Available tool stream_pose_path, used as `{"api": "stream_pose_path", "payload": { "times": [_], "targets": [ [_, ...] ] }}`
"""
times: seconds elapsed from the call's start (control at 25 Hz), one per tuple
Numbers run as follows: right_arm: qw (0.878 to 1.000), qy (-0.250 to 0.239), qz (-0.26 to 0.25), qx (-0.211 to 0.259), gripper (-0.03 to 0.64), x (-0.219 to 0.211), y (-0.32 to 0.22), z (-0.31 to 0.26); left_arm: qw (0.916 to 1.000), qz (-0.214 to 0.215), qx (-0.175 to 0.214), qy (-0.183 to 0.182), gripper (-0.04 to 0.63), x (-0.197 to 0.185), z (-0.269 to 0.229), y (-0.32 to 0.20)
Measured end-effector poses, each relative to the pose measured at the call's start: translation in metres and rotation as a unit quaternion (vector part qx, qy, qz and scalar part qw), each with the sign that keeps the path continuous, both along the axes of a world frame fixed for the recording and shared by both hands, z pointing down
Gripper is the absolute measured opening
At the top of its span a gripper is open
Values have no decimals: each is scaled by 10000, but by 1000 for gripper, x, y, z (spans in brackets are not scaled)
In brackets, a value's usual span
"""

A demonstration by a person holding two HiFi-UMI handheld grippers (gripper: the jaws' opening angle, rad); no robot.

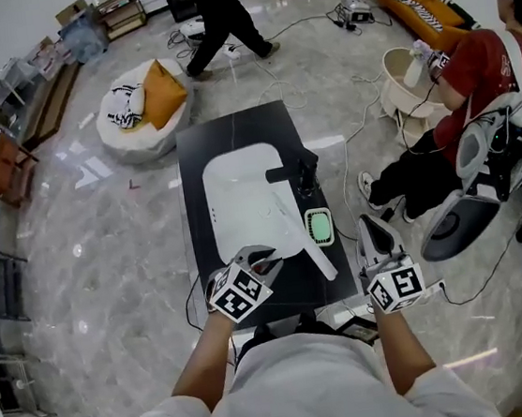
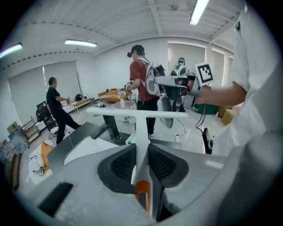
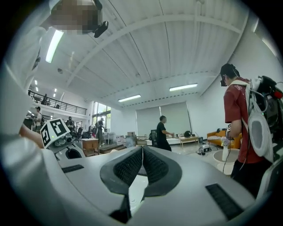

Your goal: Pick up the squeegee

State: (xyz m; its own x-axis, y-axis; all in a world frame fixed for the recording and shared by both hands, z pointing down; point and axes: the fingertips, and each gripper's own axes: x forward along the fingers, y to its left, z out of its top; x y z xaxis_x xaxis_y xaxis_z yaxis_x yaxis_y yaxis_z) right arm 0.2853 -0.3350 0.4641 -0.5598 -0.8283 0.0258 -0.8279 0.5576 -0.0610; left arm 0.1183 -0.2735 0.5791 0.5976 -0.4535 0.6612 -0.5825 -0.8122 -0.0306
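Note:
The squeegee (image 2: 136,128) is white with an orange mark low on its handle. Its T-shaped blade stands crosswise at the far end in the left gripper view. My left gripper (image 2: 141,154) is shut on the handle, both pads pressing its sides. In the head view the left gripper (image 1: 262,259) is over the near edge of the black table (image 1: 194,164). From it the squeegee (image 1: 320,264) reaches right, over the table's near right part. My right gripper (image 1: 369,227) hovers beside the table's right edge. Its pads (image 3: 152,165) meet at the tips with nothing between them.
A white sink (image 1: 241,200) with a black faucet (image 1: 299,170) is set in the table, and a green sponge dish (image 1: 320,227) lies beside it. A person in a red shirt (image 1: 472,82) is at the right. A beanbag (image 1: 144,104) and floor cables lie beyond.

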Motion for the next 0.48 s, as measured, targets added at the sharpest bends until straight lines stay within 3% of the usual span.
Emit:
{"api": "stream_pose_path", "payload": {
  "times": [0.24, 0.48],
  "targets": [
    [9974, -65, -178, 702, 15, -13, -18, -73, 9918, -267, 1059, 660, 95, -12, -108, -32],
    [9923, -205, -429, 1145, 15, -21, -11, -116, 9711, -557, 1882, 1357, 95, -21, -185, -39]
  ]
}}
